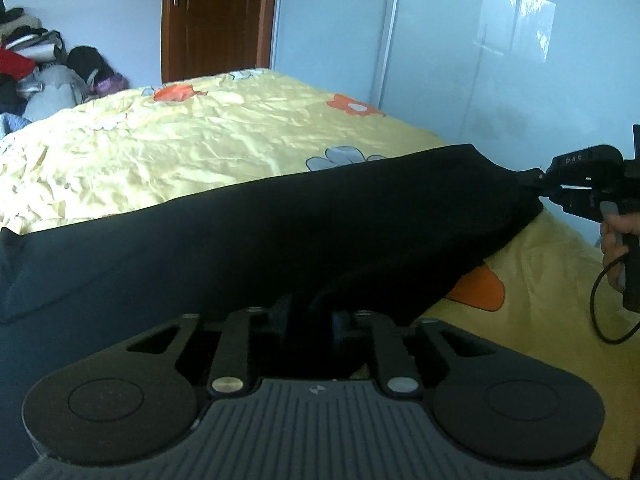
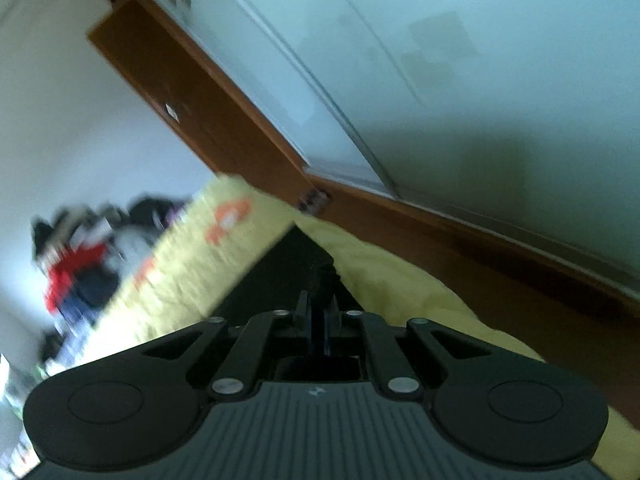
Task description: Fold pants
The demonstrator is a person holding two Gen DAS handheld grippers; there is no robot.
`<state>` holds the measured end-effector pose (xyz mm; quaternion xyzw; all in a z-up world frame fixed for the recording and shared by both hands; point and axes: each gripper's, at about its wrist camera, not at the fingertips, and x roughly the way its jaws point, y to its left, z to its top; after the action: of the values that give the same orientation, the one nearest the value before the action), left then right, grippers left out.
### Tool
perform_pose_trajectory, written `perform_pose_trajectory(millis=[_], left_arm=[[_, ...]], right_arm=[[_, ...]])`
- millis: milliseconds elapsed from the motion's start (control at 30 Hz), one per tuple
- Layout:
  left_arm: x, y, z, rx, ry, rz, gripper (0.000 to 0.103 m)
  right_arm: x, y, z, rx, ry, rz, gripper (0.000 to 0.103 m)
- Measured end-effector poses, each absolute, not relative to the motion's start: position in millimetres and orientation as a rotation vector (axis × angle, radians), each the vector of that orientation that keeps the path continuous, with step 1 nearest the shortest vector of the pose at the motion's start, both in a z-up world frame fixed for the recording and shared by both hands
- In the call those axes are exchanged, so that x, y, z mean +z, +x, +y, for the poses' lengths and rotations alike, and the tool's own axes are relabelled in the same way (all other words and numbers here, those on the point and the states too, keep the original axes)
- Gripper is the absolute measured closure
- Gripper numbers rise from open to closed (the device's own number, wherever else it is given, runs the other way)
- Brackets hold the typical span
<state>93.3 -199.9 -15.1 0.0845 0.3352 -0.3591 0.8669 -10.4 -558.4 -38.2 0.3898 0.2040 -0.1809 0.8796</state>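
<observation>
Black pants [image 1: 248, 232] hang stretched above a bed with a yellow flowered sheet [image 1: 160, 148]. My left gripper [image 1: 308, 316] is shut on a bunched edge of the pants low in the left wrist view; its fingertips are hidden by the cloth. My right gripper [image 1: 538, 184] shows at the right of that view, shut on the far corner of the pants and held by a hand. In the tilted, blurred right wrist view, the right gripper [image 2: 318, 300] pinches the black cloth [image 2: 280, 276] between closed jaws.
A pile of mixed clothes [image 1: 36, 72] lies beyond the bed at the left. A brown wooden door [image 1: 216, 16] and pale wardrobe panels [image 1: 460, 60] stand behind the bed. A black cable [image 1: 600, 312] hangs from the right gripper.
</observation>
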Motion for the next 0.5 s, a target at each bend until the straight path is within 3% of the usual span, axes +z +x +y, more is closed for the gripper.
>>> perform_pose_trajectory(millis=[33,100,133,300,367,400,500], left_arm=[[-12,94,-198,-0.756,0.174,0.729,0.053],[-4,92,-191,-0.784,0.146,0.769,0.039],[1,90,-185,-0.808,0.126,0.778,0.035],[30,105,-147,-0.748,0.055,0.740,0.034],[36,126,-132,-0.659,0.037,0.727,0.034],[37,136,-129,-0.615,0.049,0.734,0.034],[27,166,-133,-0.564,0.174,0.796,0.035]], right_arm=[[-36,-12,-554,-0.383,0.786,0.437,0.093],[-28,-17,-549,-0.434,0.736,0.432,0.090],[-26,-23,-548,-0.474,0.724,0.414,0.083],[7,-21,-520,-0.644,0.485,0.326,0.070],[18,9,-490,-0.356,0.381,0.409,0.043],[20,25,-473,-0.238,0.333,0.473,0.022],[16,75,-411,0.094,0.172,0.616,0.022]])
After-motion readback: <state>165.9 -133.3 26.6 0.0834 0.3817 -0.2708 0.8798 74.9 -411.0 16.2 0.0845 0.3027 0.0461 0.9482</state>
